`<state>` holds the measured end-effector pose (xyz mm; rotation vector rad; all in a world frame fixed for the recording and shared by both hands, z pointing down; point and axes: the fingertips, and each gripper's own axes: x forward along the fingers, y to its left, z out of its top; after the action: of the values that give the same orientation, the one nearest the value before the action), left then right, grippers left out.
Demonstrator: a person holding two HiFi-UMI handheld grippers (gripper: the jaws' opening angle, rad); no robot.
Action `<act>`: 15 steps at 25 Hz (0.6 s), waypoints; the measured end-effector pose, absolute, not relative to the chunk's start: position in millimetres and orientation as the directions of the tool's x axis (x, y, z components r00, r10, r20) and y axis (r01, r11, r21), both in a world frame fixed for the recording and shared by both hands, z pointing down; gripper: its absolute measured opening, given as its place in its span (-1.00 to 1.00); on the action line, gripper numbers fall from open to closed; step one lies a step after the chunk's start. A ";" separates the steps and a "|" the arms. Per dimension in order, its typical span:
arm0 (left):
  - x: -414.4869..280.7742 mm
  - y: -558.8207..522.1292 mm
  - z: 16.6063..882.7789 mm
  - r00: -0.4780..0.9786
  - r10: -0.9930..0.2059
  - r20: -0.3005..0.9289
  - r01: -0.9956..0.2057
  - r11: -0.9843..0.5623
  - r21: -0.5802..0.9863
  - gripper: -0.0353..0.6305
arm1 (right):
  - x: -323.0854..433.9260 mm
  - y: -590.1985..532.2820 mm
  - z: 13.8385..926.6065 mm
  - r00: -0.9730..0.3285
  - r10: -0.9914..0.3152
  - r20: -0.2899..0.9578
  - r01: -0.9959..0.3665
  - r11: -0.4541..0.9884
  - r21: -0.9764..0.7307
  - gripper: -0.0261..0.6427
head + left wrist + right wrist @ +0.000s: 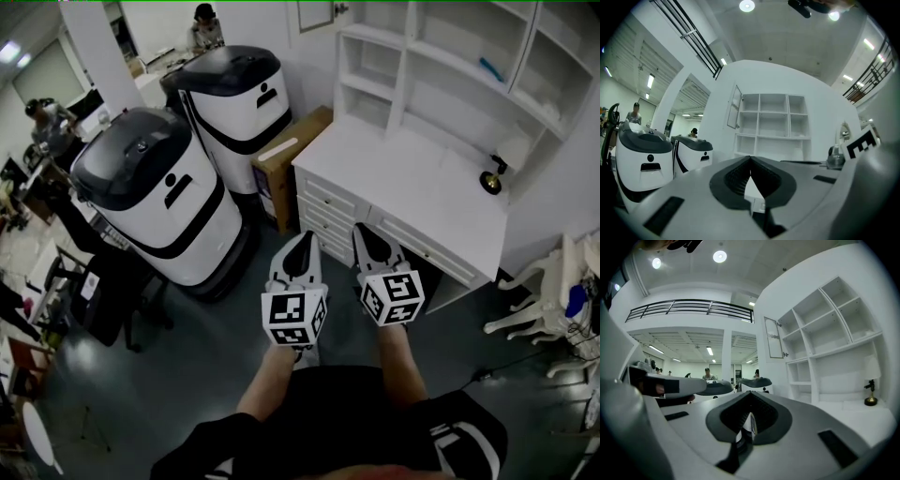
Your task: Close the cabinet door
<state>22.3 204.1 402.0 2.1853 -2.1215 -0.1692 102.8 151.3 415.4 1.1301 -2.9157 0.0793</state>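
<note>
Drawn together with nothing between them, the left claw [303, 240] and right claw [366, 233] are held level, side by side, in front of a white hutch [450, 56]. Its cabinet door [315, 13] hangs open at 12 o'clock, at the upper left of the shelves and well apart from both claws. The likely trouble from here is reach. The door sits up beyond the surface [422, 202], so a stretch across could end in a glancing push, with the closed tips sliding off the door's edge — or in a hard shove that bounces it back open. A low arm might also clip the small dark ornament [491, 178] at 2 o'clock. The surface is white, with drawers beneath. Around it lies an open-plan room: two bin-shaped white-and-black machines [155, 197] from 9 to 11 o'clock, a cardboard box [291, 155] leaning between them and the surface, a white chair [534, 295] at 3 o'clock, and people [204, 26] at work far behind.
</note>
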 end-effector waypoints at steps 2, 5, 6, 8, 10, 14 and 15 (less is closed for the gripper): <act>14.8 196.4 402.6 0.022 -1.000 -0.023 -0.990 -0.025 0.139 -0.86 | 103.6 136.0 413.3 -0.716 -0.698 0.020 -0.698 0.714 -0.057 -0.87; -2.6 185.8 425.5 0.017 -0.999 0.029 -0.991 -0.013 0.131 -0.86 | 73.5 128.6 426.2 -0.721 -0.693 0.015 -0.690 0.717 -0.099 -0.87; -8.0 181.3 436.4 0.016 -0.999 0.051 -0.990 -0.008 0.144 -0.86 | 60.1 129.8 434.5 -0.739 -0.673 0.024 -0.672 0.734 -0.099 -0.87; -22.2 167.6 455.2 0.018 -0.996 0.084 -0.984 -0.002 0.179 -0.86 | 37.8 123.3 453.0 -0.764 -0.642 0.058 -0.645 0.759 -0.089 -0.87; -45.7 149.9 469.9 0.004 -0.993 0.116 -0.979 0.020 0.201 -0.86 | 25.6 97.0 468.1 -0.750 -0.654 0.099 -0.661 0.744 -0.097 -0.87; -81.2 115.3 473.9 -0.024 -0.991 0.133 -0.979 0.050 0.197 -0.86 | 18.0 39.2 458.2 -0.702 -0.707 0.092 -0.713 0.694 -0.102 -0.87; -88.3 104.6 467.7 -0.022 -0.993 0.117 -0.981 0.044 0.190 -0.86 | 11.5 27.1 451.4 -0.699 -0.711 0.077 -0.715 0.692 -0.102 -0.87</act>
<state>-88.3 104.6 467.7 2.0316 -2.1008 -0.0821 11.5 27.1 451.4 1.2058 -2.8606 0.1925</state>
